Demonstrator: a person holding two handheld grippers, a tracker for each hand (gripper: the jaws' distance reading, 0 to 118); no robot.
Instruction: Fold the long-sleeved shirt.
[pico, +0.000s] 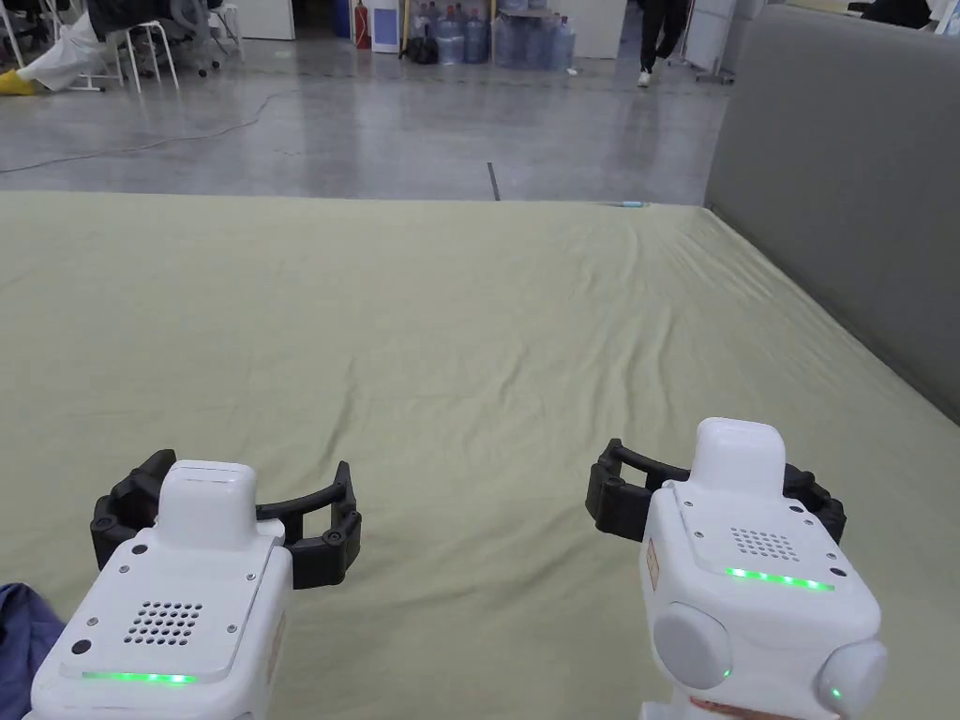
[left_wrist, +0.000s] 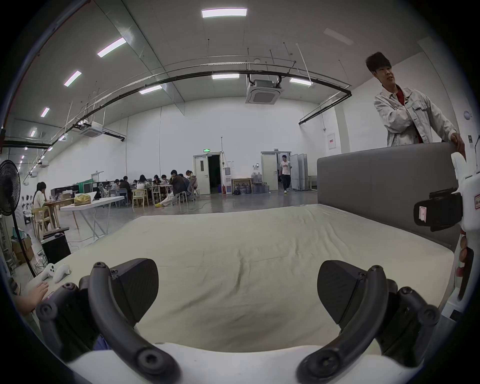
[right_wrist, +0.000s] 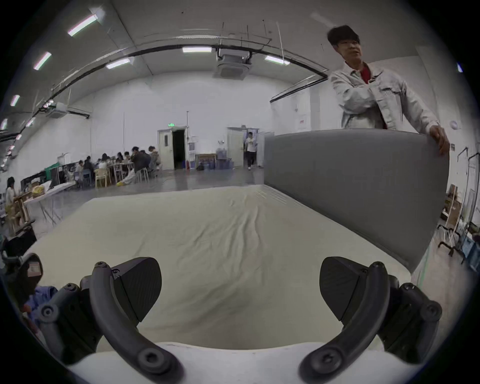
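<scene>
A bit of blue cloth (pico: 21, 633), likely the shirt, peeks in at the bottom left corner of the head view, left of my left gripper (pico: 225, 511); it shows again as blue cloth (right_wrist: 39, 295) at the left edge of the right gripper view. Both grippers hover low over the pale green sheet (pico: 469, 356) near its front edge. My left gripper (left_wrist: 237, 291) is open, jaws wide apart with nothing between them. My right gripper (pico: 717, 487) is open too, seen as the right gripper (right_wrist: 240, 288) with bare sheet between its jaws.
A grey padded headboard (pico: 844, 178) runs along the right side of the bed. A person in a pale jacket (right_wrist: 374, 101) stands behind it with a hand on its top. A white controller (left_wrist: 55, 271) lies at the sheet's left edge. Farther off are tables, chairs and seated people.
</scene>
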